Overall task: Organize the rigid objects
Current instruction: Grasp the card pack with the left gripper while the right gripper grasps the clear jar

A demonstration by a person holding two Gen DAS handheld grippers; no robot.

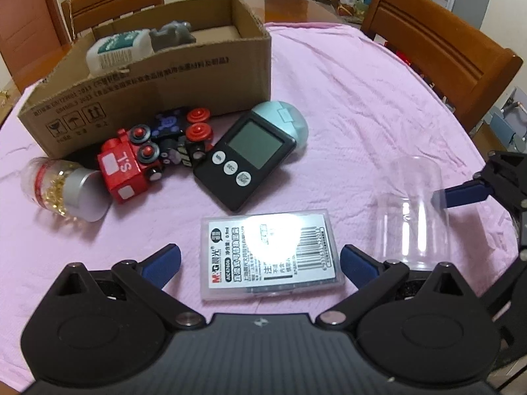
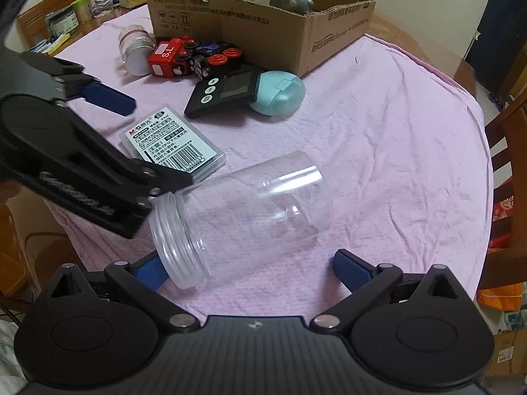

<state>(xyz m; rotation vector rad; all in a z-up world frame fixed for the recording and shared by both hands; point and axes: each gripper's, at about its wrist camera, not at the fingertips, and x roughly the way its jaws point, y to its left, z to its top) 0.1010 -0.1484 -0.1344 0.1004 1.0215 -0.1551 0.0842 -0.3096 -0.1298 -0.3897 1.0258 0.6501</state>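
A: Which step is underway?
B: The left gripper [image 1: 260, 261] is straddling the refill case [image 1: 270, 256] at the surface's near edge, jaws open, nothing gripped.
A: And the right gripper [image 2: 250, 268]?
B: It is gaping around the clear jar [image 2: 240, 214]; next, probably closing, then carrying to the cardboard box [image 1: 145, 85].
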